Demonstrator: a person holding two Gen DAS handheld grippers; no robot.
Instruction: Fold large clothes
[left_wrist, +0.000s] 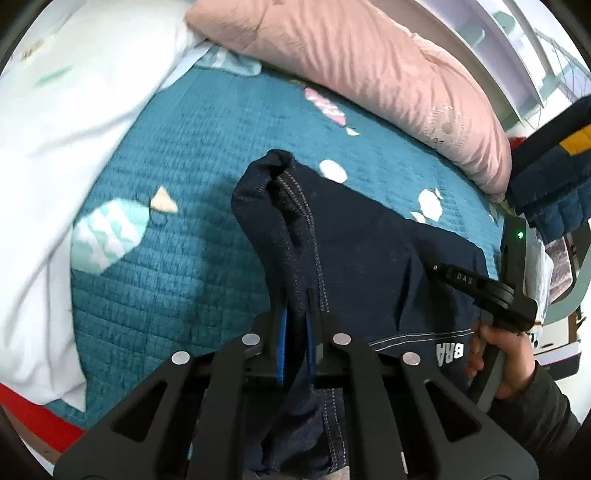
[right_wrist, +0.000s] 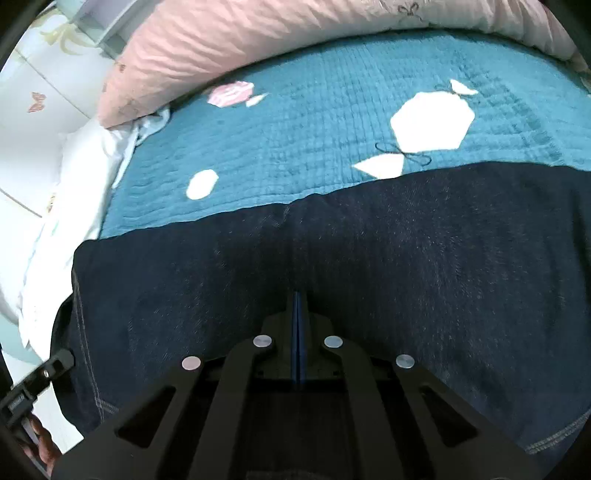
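A dark navy denim garment (left_wrist: 369, 236) with pale stitching lies on the teal quilted bedspread (left_wrist: 192, 155). My left gripper (left_wrist: 297, 295) is shut on a raised, bunched edge of the garment along a stitched seam. The right gripper's body (left_wrist: 491, 291) shows at the right in this view, held by a hand. In the right wrist view the garment (right_wrist: 369, 266) spreads flat across the bedspread (right_wrist: 314, 140). My right gripper (right_wrist: 297, 295) is shut, its blue pads pressed together low over the denim; I cannot tell if fabric is pinched between them.
A long pink pillow (left_wrist: 369, 66) runs along the far side of the bed and also shows in the right wrist view (right_wrist: 229, 40). A white duvet (left_wrist: 55, 155) lies at the left. Dark blue folded clothes (left_wrist: 550, 177) sit at the right.
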